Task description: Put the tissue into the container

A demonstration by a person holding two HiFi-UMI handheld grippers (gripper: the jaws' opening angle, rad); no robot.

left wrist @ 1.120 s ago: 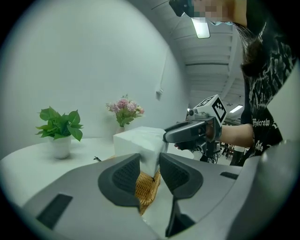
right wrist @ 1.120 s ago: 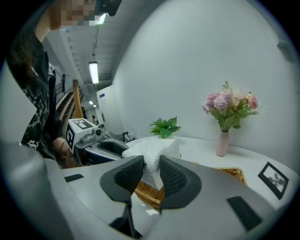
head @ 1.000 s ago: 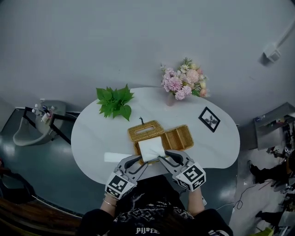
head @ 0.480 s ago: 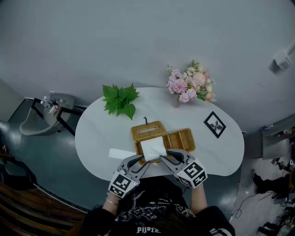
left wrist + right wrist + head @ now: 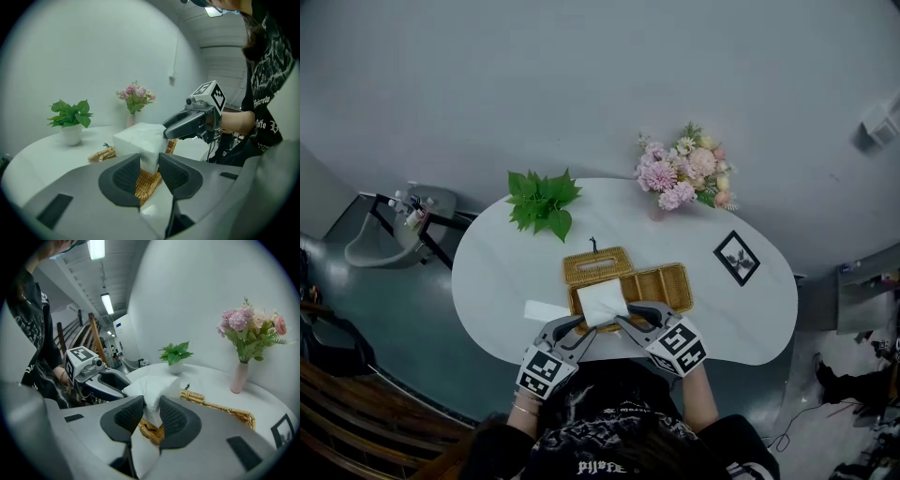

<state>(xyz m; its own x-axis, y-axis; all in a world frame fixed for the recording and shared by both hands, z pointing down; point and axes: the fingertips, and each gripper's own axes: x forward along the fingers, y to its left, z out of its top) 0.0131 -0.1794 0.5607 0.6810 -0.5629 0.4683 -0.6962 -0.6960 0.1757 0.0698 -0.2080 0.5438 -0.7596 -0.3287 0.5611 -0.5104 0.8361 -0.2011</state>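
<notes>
While the white table [image 5: 741, 319] filled the middle of the head view, the wicker container [image 5: 661, 286] lay near its front edge, with a wicker lid [image 5: 595, 264] touching its far left side. Both tools met over the container's left end. The left gripper [image 5: 578, 323] had its jaws closed narrowly on the tissue [image 5: 602, 302] from one near corner, and the right gripper [image 5: 630, 319] pinched the opposite near corner. Each gripper view showed the white stack pressed between the ribbed pads, so the tissue hung between the two, above the left compartment; whether its underside touched the wicker could not be told. Farther back stood a potted plant [image 5: 541, 202] and pink flowers [image 5: 684, 173]. A small picture frame [image 5: 737, 258] lay at the right, and a white sheet [image 5: 546, 310] lay left of the container.
</notes>
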